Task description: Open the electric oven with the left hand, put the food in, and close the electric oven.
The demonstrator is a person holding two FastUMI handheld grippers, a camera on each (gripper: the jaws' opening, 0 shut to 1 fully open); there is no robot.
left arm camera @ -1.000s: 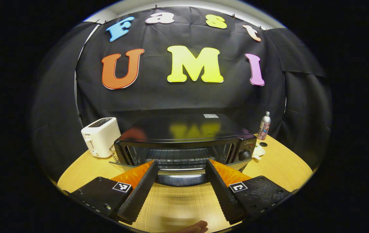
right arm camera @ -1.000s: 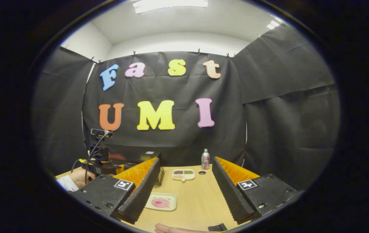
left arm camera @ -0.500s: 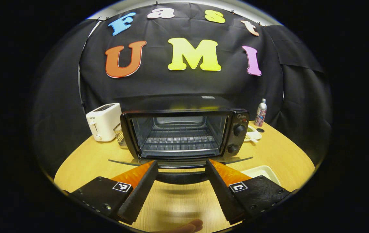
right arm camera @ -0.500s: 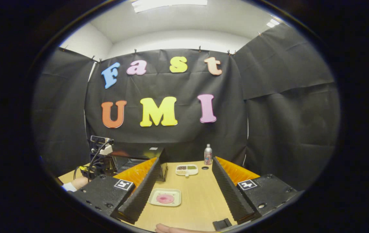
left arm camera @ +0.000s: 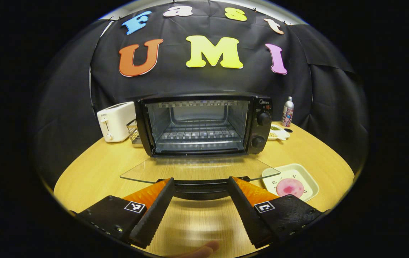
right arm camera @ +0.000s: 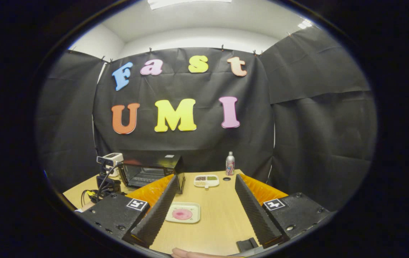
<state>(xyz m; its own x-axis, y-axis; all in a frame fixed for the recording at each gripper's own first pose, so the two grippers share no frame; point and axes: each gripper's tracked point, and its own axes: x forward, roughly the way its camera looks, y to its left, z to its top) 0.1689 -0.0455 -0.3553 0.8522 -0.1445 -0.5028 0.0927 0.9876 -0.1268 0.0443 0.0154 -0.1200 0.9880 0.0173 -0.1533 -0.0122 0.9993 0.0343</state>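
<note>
The glass door of the black electric oven lies flat and open in front of me, so I think the opening step is almost done. To do it well, I should let the door's dark handle go gently, so the door does not bounce or slam, then pull my left fingers straight back and out of the way.

My left fingers are spread wide. The handle sits between their tips, but I cannot tell if either one touches it — they do not pinch it.

My right fingers are spread wide too and hold nothing. They hang above the wooden desk. The food is a pink round slice on a pale square plate, lying on the desk just to the right of the open door — that is my next thing to pick up.
</note>
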